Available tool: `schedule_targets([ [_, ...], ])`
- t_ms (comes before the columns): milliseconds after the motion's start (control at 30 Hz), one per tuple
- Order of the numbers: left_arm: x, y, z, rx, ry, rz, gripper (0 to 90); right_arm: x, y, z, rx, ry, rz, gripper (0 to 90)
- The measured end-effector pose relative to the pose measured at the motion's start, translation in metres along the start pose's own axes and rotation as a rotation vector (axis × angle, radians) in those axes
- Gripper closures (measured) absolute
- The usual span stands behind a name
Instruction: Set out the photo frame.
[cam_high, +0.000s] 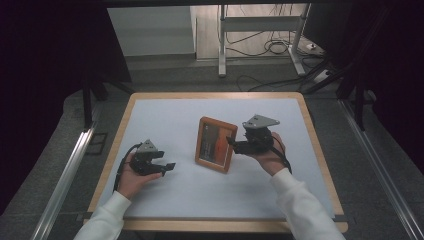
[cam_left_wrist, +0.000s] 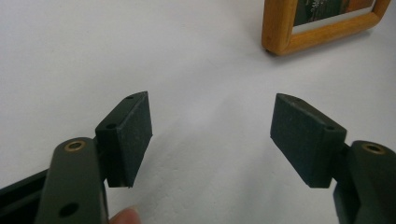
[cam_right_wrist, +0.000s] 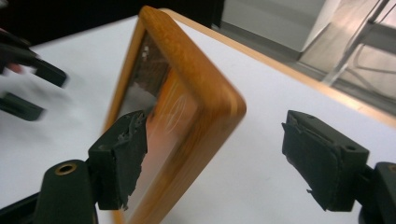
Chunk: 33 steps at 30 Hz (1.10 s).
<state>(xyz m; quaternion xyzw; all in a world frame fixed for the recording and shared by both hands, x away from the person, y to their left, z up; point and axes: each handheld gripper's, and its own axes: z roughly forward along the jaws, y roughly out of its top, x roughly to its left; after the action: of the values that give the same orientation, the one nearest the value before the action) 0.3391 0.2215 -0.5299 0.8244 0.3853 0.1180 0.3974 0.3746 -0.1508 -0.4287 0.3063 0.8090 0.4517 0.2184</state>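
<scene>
Wood frames the small picture (cam_high: 216, 144) we work with, which stands upright and slightly tilted near the middle of the white surface (cam_high: 165, 115), a little toward our right edge. Our right hand-held gripper (cam_high: 235, 145) sits at the frame's right side with its jaws spread; in the right gripper view the frame's edge lies between the pads (cam_right_wrist: 122, 154), which stand clear of the wood and do not press on it. Our left hand-held gripper (cam_high: 169, 166) rests released toward the near left corner of the surface, well apart from the frame, with nothing between its jaws.
</scene>
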Motion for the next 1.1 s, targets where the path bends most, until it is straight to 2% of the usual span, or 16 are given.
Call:
schedule_targets([
  [67,0.000,0.000,0.000,-0.004,0.002,0.002,28.3,-0.001,-0.009,-0.007,-0.011,0.014,0.044,21.8],
  [167,-0.001,0.000,0.000,-0.008,0.004,0.004,28.0,0.001,-0.023,-0.014,-0.009,0.024,0.081,21.6],
  [400,-0.004,0.001,-0.001,-0.015,0.003,0.010,27.6,0.004,-0.050,-0.021,0.001,0.013,0.077,24.5],
  [533,-0.009,0.002,-0.002,-0.032,0.012,0.006,27.6,0.007,-0.061,-0.022,0.014,0.029,0.059,28.8],
  [667,-0.014,0.002,0.000,-0.025,0.017,0.013,27.5,0.011,-0.070,-0.025,0.018,0.060,0.042,42.5],
  [833,-0.019,0.002,0.000,-0.030,0.014,0.021,27.5,0.018,-0.078,-0.026,0.037,0.074,0.016,58.6],
  [1033,-0.018,0.000,0.000,-0.028,0.016,0.027,27.5,0.024,-0.080,-0.022,0.066,0.110,-0.009,75.9],
  [1100,-0.017,0.000,-0.001,-0.030,0.018,0.027,27.5,0.026,-0.081,-0.018,0.082,0.137,-0.018,83.7],
])
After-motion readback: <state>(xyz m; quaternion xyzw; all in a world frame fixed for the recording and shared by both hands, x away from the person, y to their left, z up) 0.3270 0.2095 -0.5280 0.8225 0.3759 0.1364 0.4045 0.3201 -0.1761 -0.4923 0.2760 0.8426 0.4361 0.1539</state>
